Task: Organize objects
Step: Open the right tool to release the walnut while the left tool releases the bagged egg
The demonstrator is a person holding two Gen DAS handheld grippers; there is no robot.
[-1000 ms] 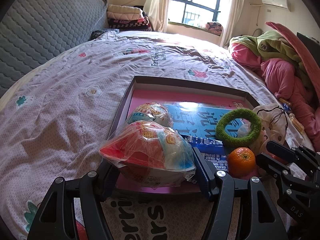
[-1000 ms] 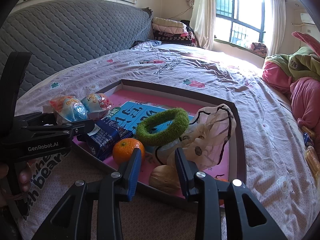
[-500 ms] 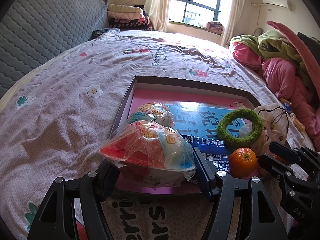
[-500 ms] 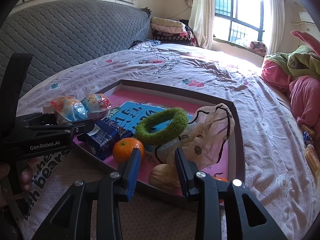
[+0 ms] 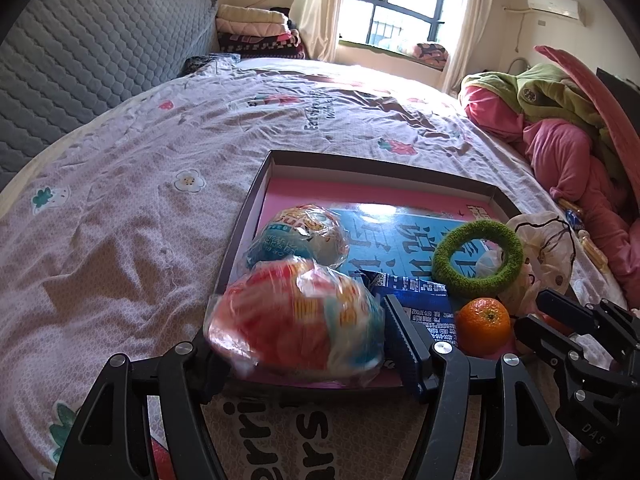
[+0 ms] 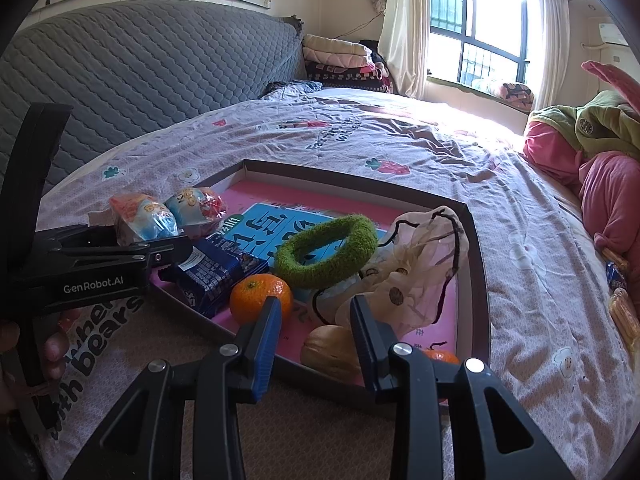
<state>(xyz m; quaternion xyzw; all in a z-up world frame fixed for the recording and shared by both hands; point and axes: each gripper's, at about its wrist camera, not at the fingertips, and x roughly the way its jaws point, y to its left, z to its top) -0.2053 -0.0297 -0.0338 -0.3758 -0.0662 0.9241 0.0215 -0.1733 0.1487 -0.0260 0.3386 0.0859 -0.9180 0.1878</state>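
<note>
1. The left gripper (image 5: 296, 332) clamps a wrapped snack ball (image 5: 296, 320) between its two pads, jaws spread wide around it; the ball sits over the near left corner of the tray (image 5: 256, 196).
2. The right gripper (image 6: 314, 320) holds nothing; its jaws stand at a narrow gap, empty.
3. Just beyond the right gripper's left finger lies the orange (image 6: 260, 298). A brown nut-like thing (image 6: 330, 350) lies just past the gap, near the right finger.
4. A second snack ball (image 5: 298, 236) lies directly ahead of the held one, in the tray.
5. A blue packet (image 5: 416, 300) lies right of the left gripper's right finger, the orange beyond it.
6. Farther ahead: a green ring (image 5: 478, 258) resting on a blue book (image 5: 384, 232), and a sheer drawstring bag (image 6: 420, 264) to the right.
7. Readable text: "GenRobot.AI" on the left gripper's body as the right wrist view shows it; "bears" on the bed sheet (image 6: 100, 354) below it. The book's characters cannot be made out.
</note>
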